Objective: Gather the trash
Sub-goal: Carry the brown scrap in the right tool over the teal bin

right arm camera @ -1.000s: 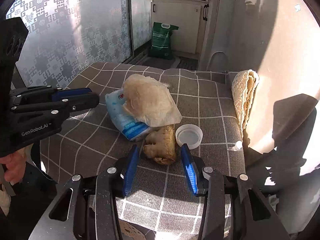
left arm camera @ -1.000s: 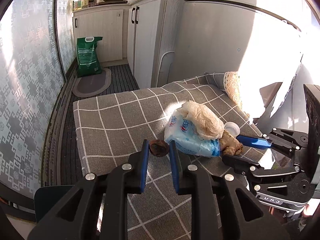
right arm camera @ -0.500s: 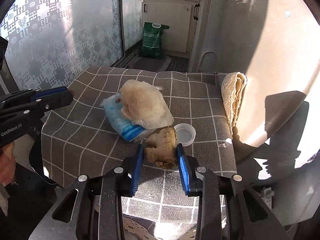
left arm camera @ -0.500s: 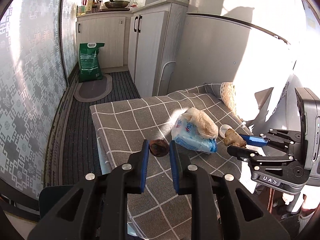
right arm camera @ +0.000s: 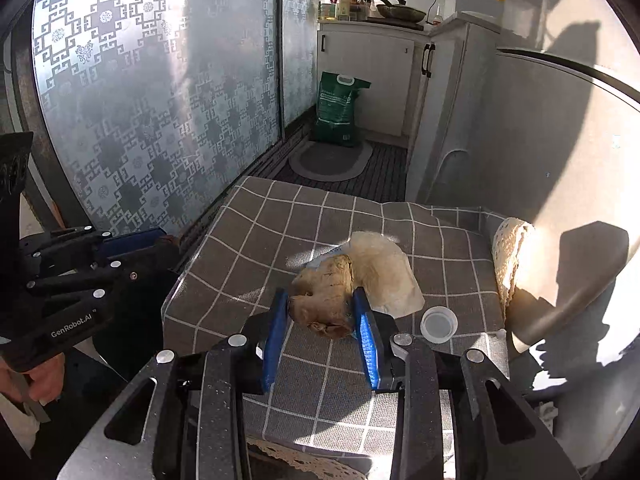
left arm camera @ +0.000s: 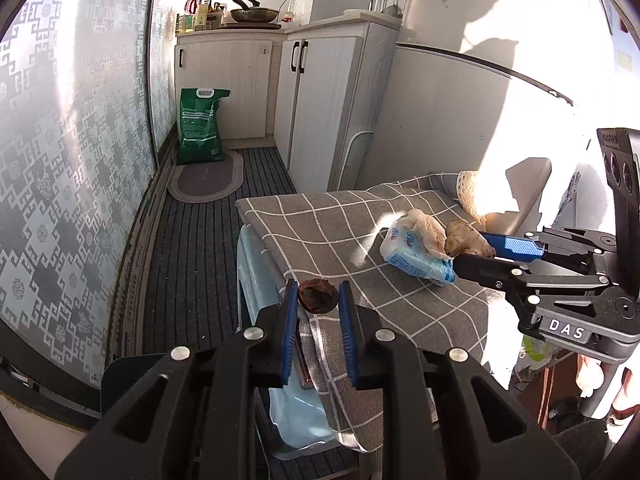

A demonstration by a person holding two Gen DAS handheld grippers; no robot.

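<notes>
L gripper (left arm camera: 318,308): jaws narrow, clamped on dark brown shrivelled scrap (left arm camera: 317,301); it sits right at the pad tips, centre-low in left view, hanging past the table's near-left edge.
R gripper (right arm camera: 322,316): jaws pinched on tan ginger-like lump (right arm camera: 323,300); lump fills the gap btwn both blue pads, sticking out beyond the tips. In left view same lump shows at right-centre, clear of the cloth.
Why held so: both pieces look like trash picked up, one per hand, prob. to carry off together in a single trip. Grips are at the tips only, so a light squeeze w/o crushing; my guess.
Bin: none visible in either view, can't tell where it goes.
Left on table: checked cloth (right arm camera: 256,240) w/ blue-white packet (left arm camera: 416,258) under a crumpled beige wrapper (right arm camera: 386,268), mid-frame; white bottle cap (right arm camera: 438,323) just right of the R pads, lying on the cloth.
Rolled lace mat (right arm camera: 508,256): far right edge of table, prob. not trash.
Progress: partway, I'd say; packet, wrapper, cap not yet collected.
</notes>
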